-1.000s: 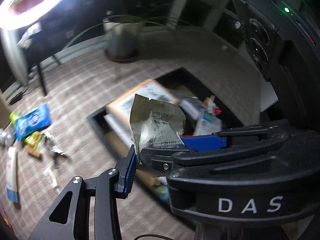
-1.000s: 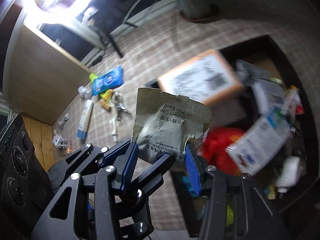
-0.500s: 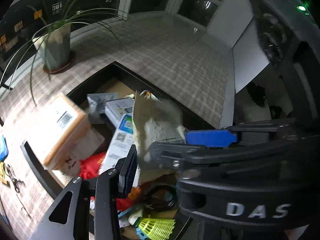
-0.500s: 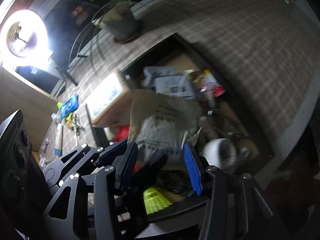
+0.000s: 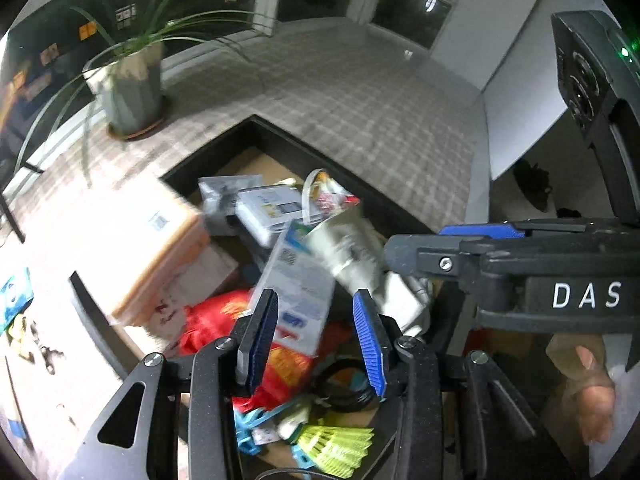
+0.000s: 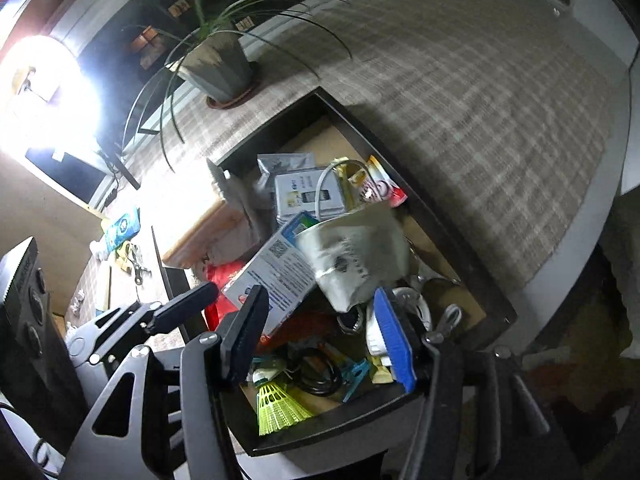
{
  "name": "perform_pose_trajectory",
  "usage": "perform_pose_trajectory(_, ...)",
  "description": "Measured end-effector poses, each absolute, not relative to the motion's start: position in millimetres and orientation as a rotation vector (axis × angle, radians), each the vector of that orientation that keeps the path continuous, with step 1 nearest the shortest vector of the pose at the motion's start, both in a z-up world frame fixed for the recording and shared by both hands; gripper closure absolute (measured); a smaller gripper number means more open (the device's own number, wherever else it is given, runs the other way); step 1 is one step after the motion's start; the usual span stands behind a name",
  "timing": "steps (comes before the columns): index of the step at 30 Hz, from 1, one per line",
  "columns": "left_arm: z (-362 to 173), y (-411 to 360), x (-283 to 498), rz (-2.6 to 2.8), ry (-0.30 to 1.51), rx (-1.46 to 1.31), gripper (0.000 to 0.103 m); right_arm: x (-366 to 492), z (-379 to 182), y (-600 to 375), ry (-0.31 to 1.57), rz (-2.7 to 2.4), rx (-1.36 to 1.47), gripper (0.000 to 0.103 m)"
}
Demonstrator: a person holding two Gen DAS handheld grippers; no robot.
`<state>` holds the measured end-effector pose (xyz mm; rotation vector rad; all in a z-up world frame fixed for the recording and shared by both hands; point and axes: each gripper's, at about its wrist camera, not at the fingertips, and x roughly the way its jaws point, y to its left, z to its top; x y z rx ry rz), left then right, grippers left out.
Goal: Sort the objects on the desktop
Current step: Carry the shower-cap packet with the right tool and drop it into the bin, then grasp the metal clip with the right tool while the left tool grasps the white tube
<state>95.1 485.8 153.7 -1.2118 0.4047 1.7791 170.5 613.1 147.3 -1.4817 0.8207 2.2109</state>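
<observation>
Packet (image 6: 354, 258) blurred, free above box (image 6: 472, 264) — right tongs (image 6: 320, 336) opening, left tongs (image 5: 316, 334) open.

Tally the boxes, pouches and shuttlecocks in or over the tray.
Boxes: 3 (parcel, white box, blue box)
Pouches: 2 (crumpled pouch, grey pouch)
Shuttlecocks: 1 (shuttlecock)
Total: 6

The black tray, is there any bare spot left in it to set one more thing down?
Little. The black tray shows bare brown floor only at its far corner, beyond the white box, and a strip by the right wall. Elsewhere it is piled. The checked cloth beside it lies bare.
</observation>
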Motion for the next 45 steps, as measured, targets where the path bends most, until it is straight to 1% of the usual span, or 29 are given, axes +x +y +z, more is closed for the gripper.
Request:
perform_pose_trajectory(6,154,445,73,1.872,0.391,-1.243,0.066,147,155,581,0.667,2.325,-1.472,0.048)
perform_pose_trajectory(14,142,376,34,2.012,0.345,-1.33,0.066,103,158,523,0.418,2.479,-1.484,0.048)
perform_pose_trajectory(22,119,297,-4,2.176,0.294,-1.468,0.066,48,150,462,0.273,2.568,-1.63,0.048)
perform_pose_trajectory(27,91,254,-26,2.267,0.254,-1.592,0.066,16,140,427,0.288,2.624,-1.706,0.048)
perform_pose_trajectory(31,71,233,-43,2.275,0.177,-1.686,0.068,-11,127,397,0.232,2.642,-1.757,0.048)
perform_pose_trajectory(35,59,228,-51,2.257,0.117,-1.722,0.068,-39,105,374,0.209,2.634,-1.83,0.049)
perform_pose_trajectory(40,46,232,-56,2.256,0.093,-1.746,0.068,-70,78,361,0.259,2.608,-1.915,0.052)
perform_pose_trajectory(42,39,232,-60,2.255,0.085,-1.762,0.074,-81,66,359,0.296,2.588,-1.95,0.052)
perform_pose_trajectory(45,30,234,-63,2.268,0.102,-1.778,0.077,-93,52,356,0.345,2.565,-1.995,0.052)
